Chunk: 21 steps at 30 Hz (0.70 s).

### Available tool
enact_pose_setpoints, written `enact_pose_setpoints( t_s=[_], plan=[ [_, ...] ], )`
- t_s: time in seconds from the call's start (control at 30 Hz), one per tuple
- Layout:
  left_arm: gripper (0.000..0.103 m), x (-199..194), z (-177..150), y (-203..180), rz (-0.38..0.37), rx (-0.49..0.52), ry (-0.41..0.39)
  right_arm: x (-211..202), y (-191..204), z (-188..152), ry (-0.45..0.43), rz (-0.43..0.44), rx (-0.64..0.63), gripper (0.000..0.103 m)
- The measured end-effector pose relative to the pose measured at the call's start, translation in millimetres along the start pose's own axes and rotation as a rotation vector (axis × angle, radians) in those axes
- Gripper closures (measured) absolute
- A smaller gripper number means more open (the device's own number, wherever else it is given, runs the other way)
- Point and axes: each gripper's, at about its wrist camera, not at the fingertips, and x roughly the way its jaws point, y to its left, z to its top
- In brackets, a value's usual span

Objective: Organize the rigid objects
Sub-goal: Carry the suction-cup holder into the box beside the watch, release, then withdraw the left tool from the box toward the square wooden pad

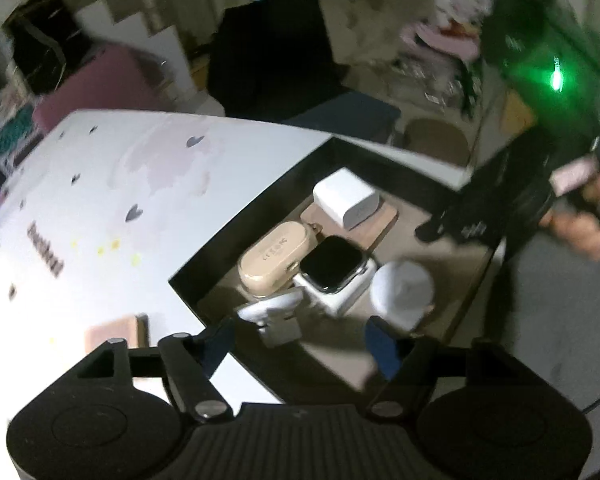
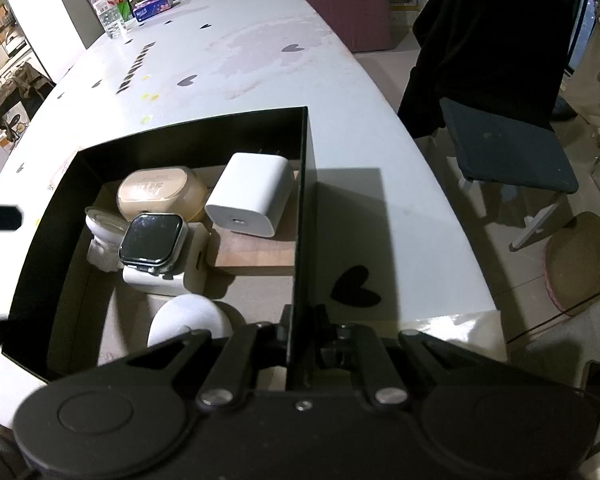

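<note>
1. Table (image 2: 360, 128): the black box (image 2: 180, 132) sits at its near end.
2. Box contents: white charger (image 2: 252, 196), beige case (image 2: 160, 194), smartwatch (image 2: 152, 242) on a white block, white round object (image 1: 402, 292).
3. Right gripper (image 2: 300, 340): clamped on the box wall. If it pulls, the box may tip.
4. Left gripper (image 1: 300, 344): jaws spread, holding nothing, over the box. A blue fingertip (image 1: 382, 344) could nudge the round object.

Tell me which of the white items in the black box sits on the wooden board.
The white charger block, with a port on its near face. It rests on the wooden board by the box wall; the other white pieces sit off the board.
</note>
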Motion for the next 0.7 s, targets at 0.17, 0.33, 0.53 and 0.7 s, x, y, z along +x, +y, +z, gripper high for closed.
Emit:
enact_pose_setpoints(
  t_s=[0.17,0.33,0.53,0.7],
  plan=[
    [0.02,-16,-3,-6,-0.051,-0.089,-0.007,0,0,0,0.0,0.001,0.001,0.094],
    [0.008,-30,-8,-13,-0.048,-0.161,0.005,0,0,0,0.0,0.0,0.0,0.094],
    [0.002,-48,-15,-21,-0.049,-0.228,-0.015,0,0,0,0.0,0.0,0.0,0.094],
    [0.0,-59,-21,-25,-0.052,-0.274,-0.025,0,0,0,0.001,0.0,-0.001,0.094]
  ],
)
